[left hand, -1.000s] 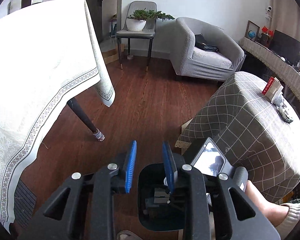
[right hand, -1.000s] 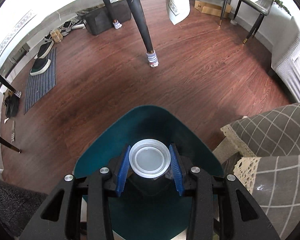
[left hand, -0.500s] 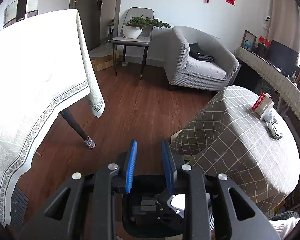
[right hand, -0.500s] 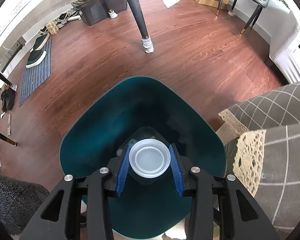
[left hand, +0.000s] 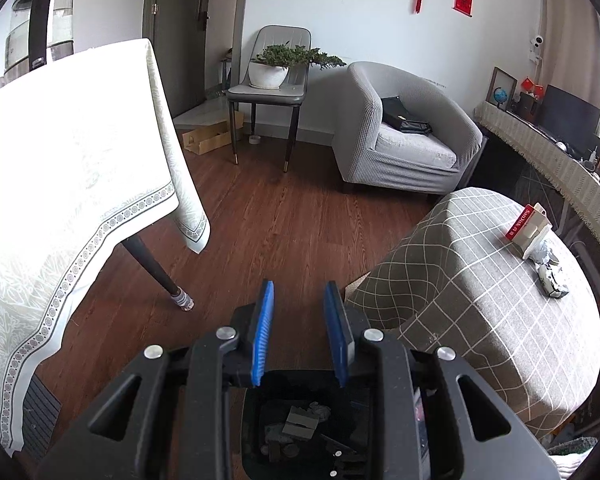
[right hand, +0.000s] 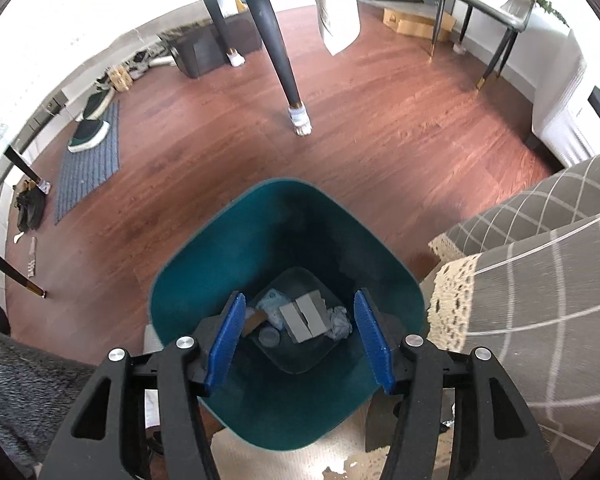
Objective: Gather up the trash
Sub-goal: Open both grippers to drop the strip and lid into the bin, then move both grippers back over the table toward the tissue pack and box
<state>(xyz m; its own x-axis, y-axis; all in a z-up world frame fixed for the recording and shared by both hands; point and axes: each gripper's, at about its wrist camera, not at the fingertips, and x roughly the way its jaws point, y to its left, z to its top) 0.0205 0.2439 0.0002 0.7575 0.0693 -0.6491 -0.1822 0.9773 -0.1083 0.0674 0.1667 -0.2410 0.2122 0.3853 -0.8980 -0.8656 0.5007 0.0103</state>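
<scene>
Gone from the right gripper is the round white plastic lid; its jaws are opening, empty, above the teal plastic bin. On the checked table far right, crumpled foil wrappers, probably light and crushable, invite a mid-body pinch. The left gripper hangs slightly parted, empty.

Both wrist views above bin

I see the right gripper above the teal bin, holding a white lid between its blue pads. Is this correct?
Not quite. In the right wrist view the right gripper is above the teal bin, but its jaws are opening and nothing is between them.
</scene>
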